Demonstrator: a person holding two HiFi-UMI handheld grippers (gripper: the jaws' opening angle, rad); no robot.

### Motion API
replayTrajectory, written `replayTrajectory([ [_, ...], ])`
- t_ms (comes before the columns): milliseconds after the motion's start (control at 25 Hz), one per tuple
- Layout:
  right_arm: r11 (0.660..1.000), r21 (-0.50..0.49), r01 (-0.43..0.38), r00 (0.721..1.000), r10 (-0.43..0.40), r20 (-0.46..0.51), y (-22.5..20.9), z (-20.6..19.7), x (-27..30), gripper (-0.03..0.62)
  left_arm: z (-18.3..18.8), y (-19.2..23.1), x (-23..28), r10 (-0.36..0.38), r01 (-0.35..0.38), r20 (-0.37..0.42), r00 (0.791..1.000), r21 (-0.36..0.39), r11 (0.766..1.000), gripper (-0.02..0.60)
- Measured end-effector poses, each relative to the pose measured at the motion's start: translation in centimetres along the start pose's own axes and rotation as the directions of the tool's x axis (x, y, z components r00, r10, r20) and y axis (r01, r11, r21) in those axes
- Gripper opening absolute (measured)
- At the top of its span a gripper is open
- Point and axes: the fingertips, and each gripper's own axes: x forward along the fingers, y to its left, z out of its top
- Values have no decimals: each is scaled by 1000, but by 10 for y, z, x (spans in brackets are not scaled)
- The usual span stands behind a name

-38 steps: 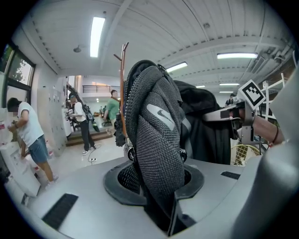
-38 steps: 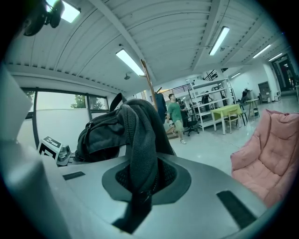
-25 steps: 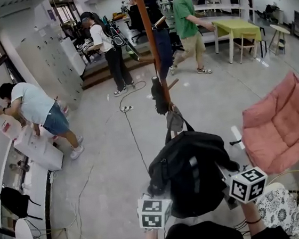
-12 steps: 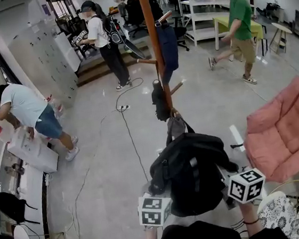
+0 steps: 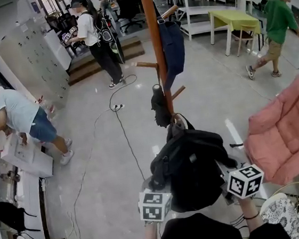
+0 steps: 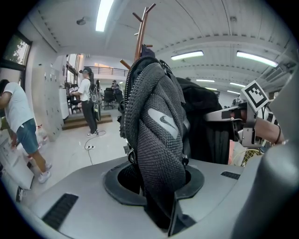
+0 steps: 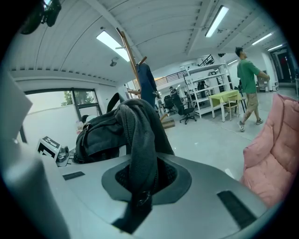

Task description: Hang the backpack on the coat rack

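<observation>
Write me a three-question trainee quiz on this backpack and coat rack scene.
1. True or false: the backpack already hangs on the coat rack.
2. What is the left gripper shut on? A: the backpack's padded strap. B: a rack peg. C: nothing.
3. What colour is the padded chair at the right of the head view?
Key: 1 false; 2 A; 3 pink.

Grey left hand-held gripper (image 6: 161,210) and right hand-held gripper (image 7: 135,205), white black-patterned marker cubes (image 5: 154,205), black top (image 5: 200,236), possibly a wristband (image 5: 252,218).
</observation>
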Motion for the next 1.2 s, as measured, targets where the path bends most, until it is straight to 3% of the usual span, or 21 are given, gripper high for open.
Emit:
replayTrajectory([
  [520, 999, 23, 38, 999, -37, -36, -41, -14, 70, 32, -8, 38, 78, -49, 50, -75, 996, 2, 999, 114],
  [840, 999, 34, 36, 995, -33, -91, -70, -34, 107, 32, -26, 44, 122, -56, 51, -138, 989, -44, 998, 114],
  [1200, 998, 57, 22, 990, -14, -140, -103, -60, 149, 32, -48, 54, 169, -28, 21, -214, 976, -32, 999, 114],
])
